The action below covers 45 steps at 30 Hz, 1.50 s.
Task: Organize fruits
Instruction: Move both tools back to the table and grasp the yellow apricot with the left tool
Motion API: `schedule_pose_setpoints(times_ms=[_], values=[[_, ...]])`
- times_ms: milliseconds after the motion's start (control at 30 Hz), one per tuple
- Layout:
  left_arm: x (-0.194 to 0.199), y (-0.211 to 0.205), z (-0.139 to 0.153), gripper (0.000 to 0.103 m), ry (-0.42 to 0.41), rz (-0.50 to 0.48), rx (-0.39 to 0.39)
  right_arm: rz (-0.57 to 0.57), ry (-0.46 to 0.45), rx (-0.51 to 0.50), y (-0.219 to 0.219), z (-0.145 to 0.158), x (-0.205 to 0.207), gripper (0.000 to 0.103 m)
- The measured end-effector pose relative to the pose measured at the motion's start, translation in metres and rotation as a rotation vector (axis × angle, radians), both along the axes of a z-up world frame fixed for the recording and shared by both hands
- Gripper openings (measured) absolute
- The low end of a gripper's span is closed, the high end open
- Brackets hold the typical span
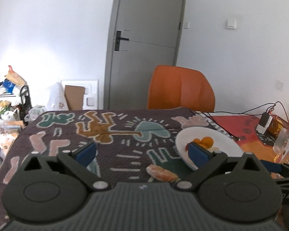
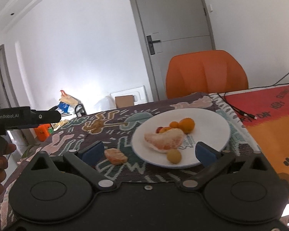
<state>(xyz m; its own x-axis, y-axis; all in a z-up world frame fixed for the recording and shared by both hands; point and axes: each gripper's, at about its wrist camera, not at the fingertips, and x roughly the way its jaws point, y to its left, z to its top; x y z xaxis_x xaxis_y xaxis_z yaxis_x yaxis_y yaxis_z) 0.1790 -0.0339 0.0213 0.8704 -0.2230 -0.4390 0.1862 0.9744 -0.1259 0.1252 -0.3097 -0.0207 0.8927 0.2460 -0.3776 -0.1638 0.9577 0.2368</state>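
Note:
A white plate (image 2: pixel 217 127) on the patterned cloth holds a pomelo wedge (image 2: pixel 165 140), an orange (image 2: pixel 186 124), a smaller orange fruit (image 2: pixel 173 124), a reddish fruit (image 2: pixel 160 129) and a yellow round fruit (image 2: pixel 174 155). A loose orange segment piece (image 2: pixel 115 156) lies on the cloth left of the plate; it also shows in the left wrist view (image 1: pixel 161 173). My right gripper (image 2: pixel 147 151) is open and empty, just in front of the plate. My left gripper (image 1: pixel 142 151) is open and empty above the cloth, with the plate (image 1: pixel 227 144) at its right finger.
An orange chair (image 1: pixel 181 90) stands behind the table. Black cables (image 1: pixel 221 125) and a charger (image 1: pixel 264 124) lie on the red-orange mat (image 2: pixel 269 119) to the right. A clear container (image 1: pixel 287 146) stands at the far right. Clutter and a shelf (image 1: pixel 7 100) are on the left.

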Motion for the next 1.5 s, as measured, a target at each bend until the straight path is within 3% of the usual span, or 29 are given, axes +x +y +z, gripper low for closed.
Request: schedule_pose_setpoints(times_ms=[633, 733, 900, 1133, 1300, 1500], values=[[-0.020, 0.043, -0.043, 0.098, 0.112, 0.048, -0.086, 0.139, 0.058, -0.002, 0.031, -0.002, 0.001, 0.103], [-0.019, 0.046, -0.051, 0.089, 0.131, 0.047, -0.112, 0.144, 0.073, -0.009, 0.036, -0.004, 0.003, 0.103], [-0.013, 0.046, -0.064, 0.066, 0.168, 0.037, -0.121, 0.157, 0.076, -0.026, 0.044, -0.006, 0.004, 0.103], [-0.006, 0.039, -0.076, 0.053, 0.186, 0.015, -0.117, 0.172, 0.089, -0.037, 0.051, -0.008, 0.009, 0.099], [0.000, 0.036, -0.084, 0.043, 0.201, 0.010, -0.119, 0.189, 0.106, -0.044, 0.055, -0.012, 0.014, 0.080], [0.010, 0.033, -0.094, 0.041, 0.235, 0.016, -0.104, 0.210, 0.127, -0.053, 0.064, -0.017, 0.020, 0.079]])
